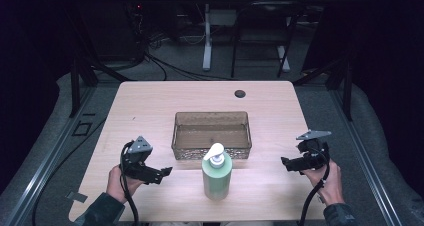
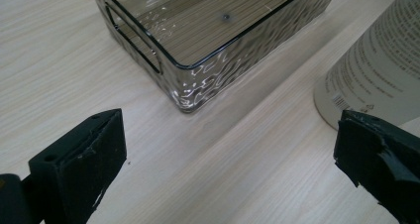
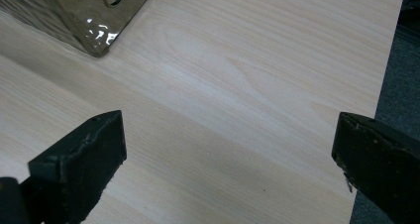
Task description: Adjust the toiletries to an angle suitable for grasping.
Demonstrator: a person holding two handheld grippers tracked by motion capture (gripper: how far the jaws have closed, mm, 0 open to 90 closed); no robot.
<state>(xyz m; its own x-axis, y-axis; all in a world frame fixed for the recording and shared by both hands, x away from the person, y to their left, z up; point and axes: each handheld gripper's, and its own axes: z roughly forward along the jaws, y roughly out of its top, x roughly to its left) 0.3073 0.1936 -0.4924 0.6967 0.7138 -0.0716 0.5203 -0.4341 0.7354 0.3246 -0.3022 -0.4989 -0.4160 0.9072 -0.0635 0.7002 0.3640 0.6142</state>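
The pale wooden desk (image 2: 59,60) has a matt, fine-grained laminate look. The smoky translucent plastic basket (image 2: 208,80) is glossy, its walls rippled and catching highlights. The pale green plastic pump bottle (image 1: 216,178) looks smooth and satin, with a white plastic pump. The black gripper pads (image 2: 106,157) are matt, rough-edged and worn.

My work surface is a pale wooden table (image 1: 150,106) with a dark round hole (image 1: 240,93) near its far edge. A smoky clear plastic bin (image 1: 211,134) sits at its middle. Just in front of the bin stands a green pump bottle (image 1: 216,175), upright, near my edge.
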